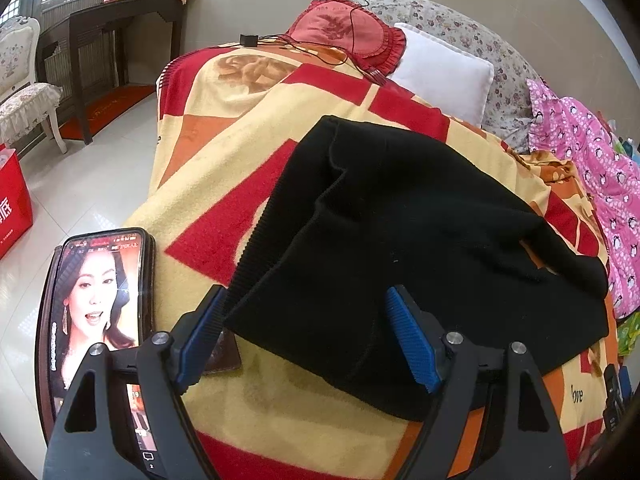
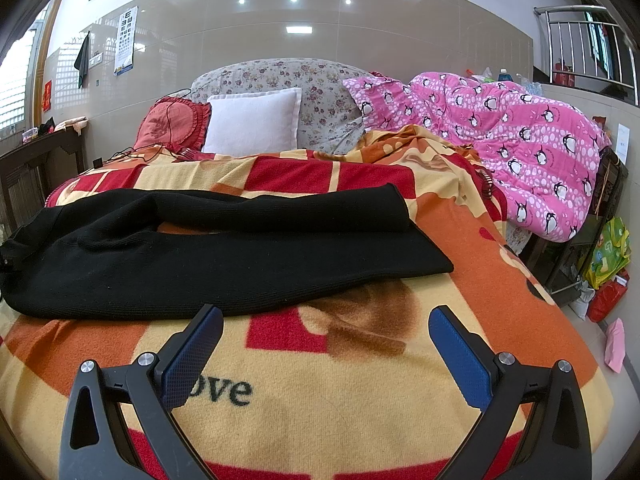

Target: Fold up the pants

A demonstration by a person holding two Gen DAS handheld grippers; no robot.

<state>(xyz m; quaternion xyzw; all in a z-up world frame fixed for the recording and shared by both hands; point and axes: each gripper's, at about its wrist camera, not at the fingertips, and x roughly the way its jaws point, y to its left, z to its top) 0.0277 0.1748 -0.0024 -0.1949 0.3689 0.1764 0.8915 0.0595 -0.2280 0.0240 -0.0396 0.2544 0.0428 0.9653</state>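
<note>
Left gripper (image 1: 306,300): hovering with blue pads spread wide, released, nothing pinched; one end of the pants is lying between and under the fingers, and contact cannot be told.
Right gripper (image 2: 326,320): spread apart and empty, hanging over bare blanket just short of the pants' near edge.
Pants (image 2: 224,248): black knit, lying flat and stretched crosswise on the blanket, the two legs running side by side with a narrow gap of blanket showing between them.
Blanket (image 2: 360,400): red, orange and cream, covering the bed beneath the pants.
Phone (image 1: 100,292): lying beside the pants' end on the blanket's edge, screen lit, partly hidden by the left gripper.
White pillow (image 2: 252,124): sitting well beyond the pants, at the blanket's far end.
Pink quilt (image 2: 520,148): heaped beyond the pants' other end, off the blanket's corner.
</note>
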